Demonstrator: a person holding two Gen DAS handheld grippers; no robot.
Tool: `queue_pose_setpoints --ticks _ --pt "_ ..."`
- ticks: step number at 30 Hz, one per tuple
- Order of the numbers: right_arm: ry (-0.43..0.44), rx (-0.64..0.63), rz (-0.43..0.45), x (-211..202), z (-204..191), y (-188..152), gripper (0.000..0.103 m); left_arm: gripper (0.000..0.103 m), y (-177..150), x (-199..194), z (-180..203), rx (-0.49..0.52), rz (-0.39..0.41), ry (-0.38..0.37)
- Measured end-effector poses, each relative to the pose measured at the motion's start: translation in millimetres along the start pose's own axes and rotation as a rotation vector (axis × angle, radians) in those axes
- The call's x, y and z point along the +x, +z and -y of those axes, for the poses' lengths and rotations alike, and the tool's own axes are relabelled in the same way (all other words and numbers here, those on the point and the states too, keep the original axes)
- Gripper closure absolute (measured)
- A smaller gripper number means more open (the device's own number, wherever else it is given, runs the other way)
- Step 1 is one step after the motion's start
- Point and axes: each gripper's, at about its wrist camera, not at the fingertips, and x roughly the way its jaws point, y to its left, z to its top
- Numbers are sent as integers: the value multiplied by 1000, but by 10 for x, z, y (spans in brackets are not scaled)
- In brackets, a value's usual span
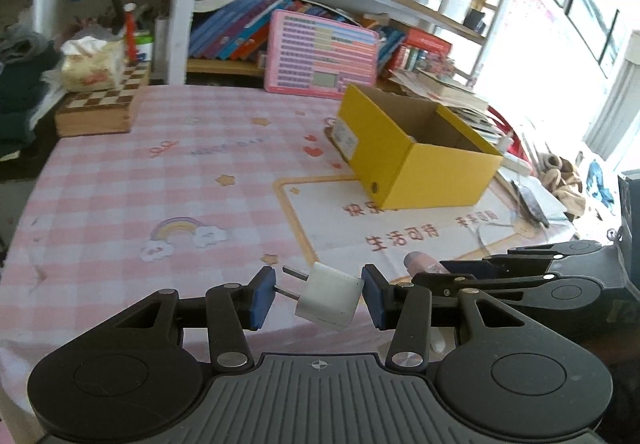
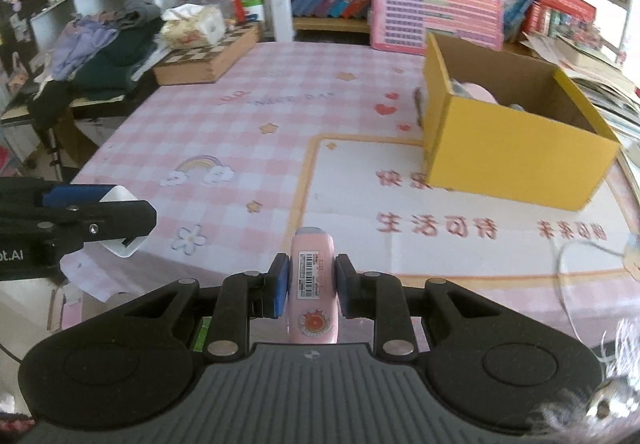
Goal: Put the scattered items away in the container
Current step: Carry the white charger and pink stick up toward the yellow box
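Both grippers hang over the near edge of the pink checked tablecloth, each with an item lifted, likely for carrying to the yellow box farther along the table. The left gripper pinches a white plug by prongs and back; the right gripper squeezes a pink tube upright between its pads

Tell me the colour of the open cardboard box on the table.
Yellow outside, brown inside: the open cardboard box, best seen in the right wrist view.
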Motion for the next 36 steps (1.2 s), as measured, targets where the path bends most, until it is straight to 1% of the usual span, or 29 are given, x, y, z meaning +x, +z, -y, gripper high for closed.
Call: queue_pose_setpoints --ticks 8,23,36 --pt "-69 60 -2 -149 242 -131 80 57 39 142 237 52 -19 -75" --pt "-161 154 0 -371 614 -325 80 57 111 422 691 153 -58 -185" --pt "-215 215 -2 -474 936 -413 80 57 203 639 1040 208 -81 -245"
